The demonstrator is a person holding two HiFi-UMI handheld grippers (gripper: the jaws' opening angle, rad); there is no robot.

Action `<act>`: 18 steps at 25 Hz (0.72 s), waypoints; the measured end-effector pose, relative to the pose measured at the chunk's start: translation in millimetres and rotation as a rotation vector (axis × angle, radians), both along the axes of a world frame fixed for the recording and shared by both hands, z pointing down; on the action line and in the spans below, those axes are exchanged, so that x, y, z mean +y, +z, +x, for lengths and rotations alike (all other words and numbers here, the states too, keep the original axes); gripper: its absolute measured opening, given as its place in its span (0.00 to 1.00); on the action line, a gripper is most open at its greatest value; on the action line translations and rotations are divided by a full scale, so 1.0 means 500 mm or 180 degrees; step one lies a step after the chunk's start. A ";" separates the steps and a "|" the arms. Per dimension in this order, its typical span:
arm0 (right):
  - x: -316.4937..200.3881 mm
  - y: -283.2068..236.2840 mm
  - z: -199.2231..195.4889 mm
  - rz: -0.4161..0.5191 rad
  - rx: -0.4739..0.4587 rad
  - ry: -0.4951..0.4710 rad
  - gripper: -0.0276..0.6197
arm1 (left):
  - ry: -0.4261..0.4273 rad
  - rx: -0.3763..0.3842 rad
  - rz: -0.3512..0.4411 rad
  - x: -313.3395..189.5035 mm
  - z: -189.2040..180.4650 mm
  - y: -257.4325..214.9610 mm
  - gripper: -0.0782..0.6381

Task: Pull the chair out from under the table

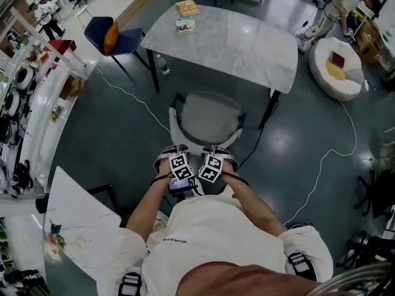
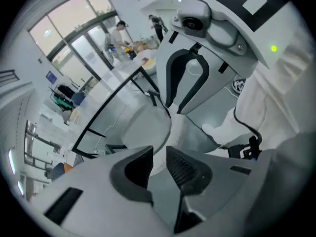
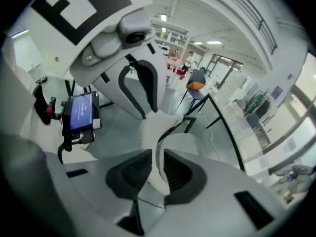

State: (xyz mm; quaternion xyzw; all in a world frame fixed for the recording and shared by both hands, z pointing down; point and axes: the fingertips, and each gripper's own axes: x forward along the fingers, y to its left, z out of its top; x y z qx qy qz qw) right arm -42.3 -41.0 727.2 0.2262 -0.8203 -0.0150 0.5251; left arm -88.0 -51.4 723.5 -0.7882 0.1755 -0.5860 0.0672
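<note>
Chair [image 1: 207,117] at 12 of both hands, seat part under bench [image 1: 247,48], back rim toward 6. Left hand-held gripper [image 2: 157,164], right hand-held gripper [image 3: 157,171] each nipped narrow on back rim, equally near; likely pull: toward 6

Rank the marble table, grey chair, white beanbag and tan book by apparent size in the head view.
1. marble table
2. grey chair and white beanbag, too alike to rank
3. tan book

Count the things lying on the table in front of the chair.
2. A yellowish book at the table's far left corner, and a smaller white and green item just nearer the chair. Nothing seems hidden.
</note>
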 end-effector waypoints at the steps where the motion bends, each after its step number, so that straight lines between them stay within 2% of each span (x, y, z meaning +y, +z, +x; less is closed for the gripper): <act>1: -0.007 -0.017 0.006 0.0014 -0.0089 0.0071 0.16 | -0.0083 0.0069 0.0024 -0.004 0.008 -0.016 0.23; 6: -0.046 -0.109 0.045 0.0111 -0.0498 0.0406 0.10 | -0.0507 0.0428 0.0246 -0.040 0.041 -0.105 0.18; 11: -0.081 -0.201 0.080 0.0347 -0.0826 0.0727 0.07 | -0.0771 0.0640 0.0651 -0.070 0.070 -0.215 0.13; 18: -0.109 -0.338 0.106 0.0565 -0.1454 0.0986 0.06 | -0.1195 0.1372 0.0694 -0.084 0.125 -0.340 0.11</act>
